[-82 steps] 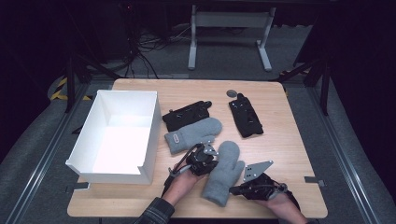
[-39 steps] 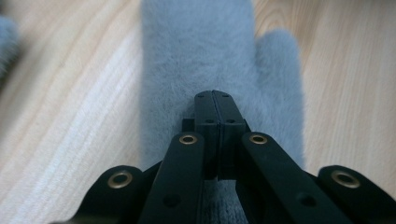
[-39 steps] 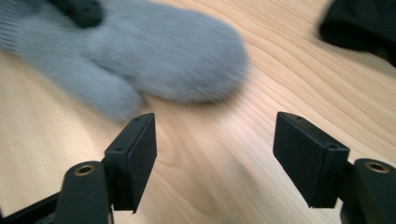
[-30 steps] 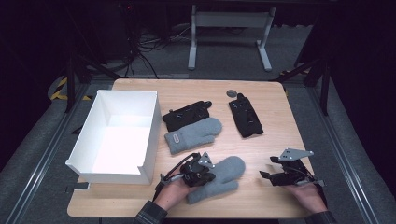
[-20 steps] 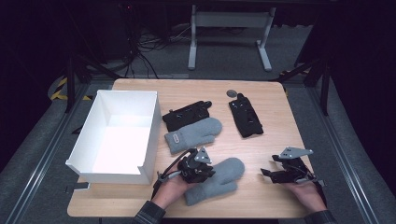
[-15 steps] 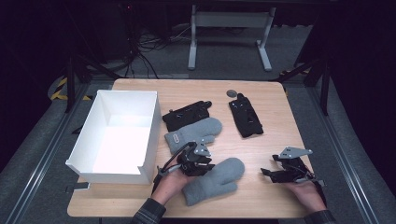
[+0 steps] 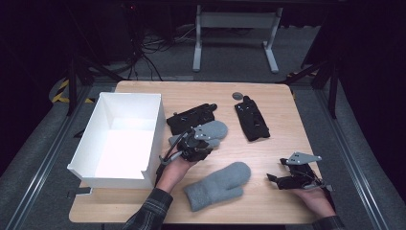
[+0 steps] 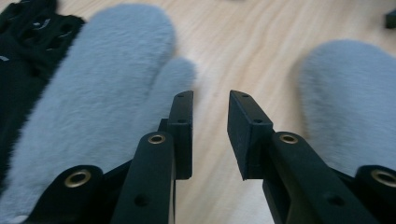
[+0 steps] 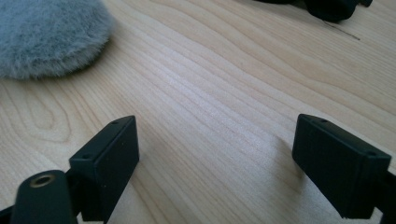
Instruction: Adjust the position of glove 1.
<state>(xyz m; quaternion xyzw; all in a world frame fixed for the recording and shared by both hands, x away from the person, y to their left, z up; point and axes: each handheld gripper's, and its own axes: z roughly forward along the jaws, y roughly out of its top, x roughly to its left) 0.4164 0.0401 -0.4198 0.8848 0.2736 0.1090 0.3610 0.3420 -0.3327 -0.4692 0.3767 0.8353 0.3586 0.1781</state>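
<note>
Left claw (image 7: 197, 143) has let go of the near grey mitten (image 7: 218, 186) and moved away from it toward the far side; one second ago it sat on that mitten's cuff, now it hangs over the far grey mitten (image 7: 203, 132). Its jaws stand a little apart with bare wood between them, holding nothing. Right claw (image 7: 287, 178) rests at the near right of the table (image 7: 277, 139), in almost the same place as before, and its jaws have just been opening; they are wide apart and empty. The near mitten lies flat between the two claws.

The table is light wood with visible grain, on a grey carpet floor in a dark room, with cables and a grey metal frame (image 7: 234, 33) behind. Count: two grey mittens, two black gloves (image 7: 190, 118) (image 7: 252, 120), one white box (image 7: 122, 139) at the left, one small grey disc (image 7: 238, 96).
</note>
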